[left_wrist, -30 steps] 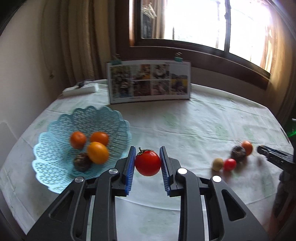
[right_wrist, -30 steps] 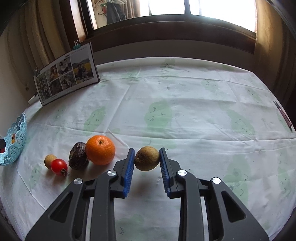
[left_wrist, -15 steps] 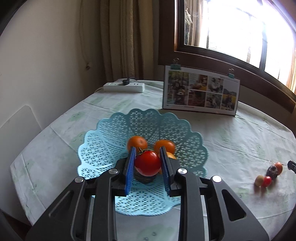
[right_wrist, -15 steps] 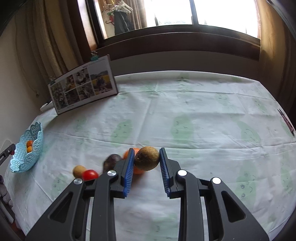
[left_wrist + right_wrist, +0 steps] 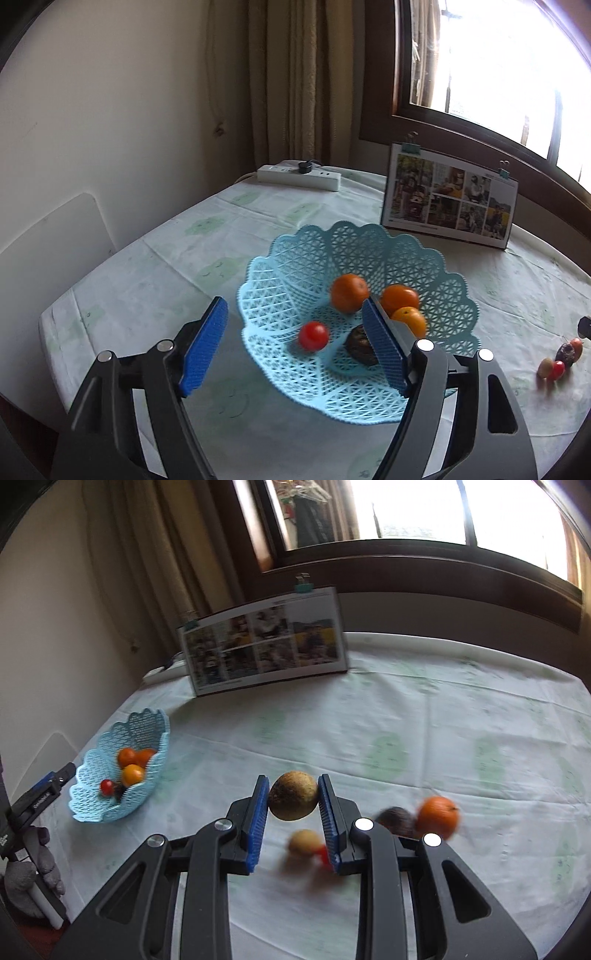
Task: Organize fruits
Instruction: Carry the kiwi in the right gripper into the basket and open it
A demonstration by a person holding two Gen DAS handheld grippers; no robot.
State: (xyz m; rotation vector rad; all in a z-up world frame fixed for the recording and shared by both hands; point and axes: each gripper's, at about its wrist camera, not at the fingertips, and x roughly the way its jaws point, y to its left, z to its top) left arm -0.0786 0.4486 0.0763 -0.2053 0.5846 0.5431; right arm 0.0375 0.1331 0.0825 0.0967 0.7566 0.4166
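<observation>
Tablecloth below: left fingers (image 5: 295, 341) spread over basket (image 5: 280, 373); right fingers (image 5: 293, 808) pinching kiwi (image 5: 293, 800).

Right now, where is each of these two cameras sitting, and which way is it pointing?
Left wrist: rides on the left claw, looking down at the basket near the wall; its open fingers show.
Right wrist: rides on the right claw, looking across the table to the window; its fingers, shut on a brown fruit, show.
Shared: the basket, the photo board and the loose fruit.
</observation>
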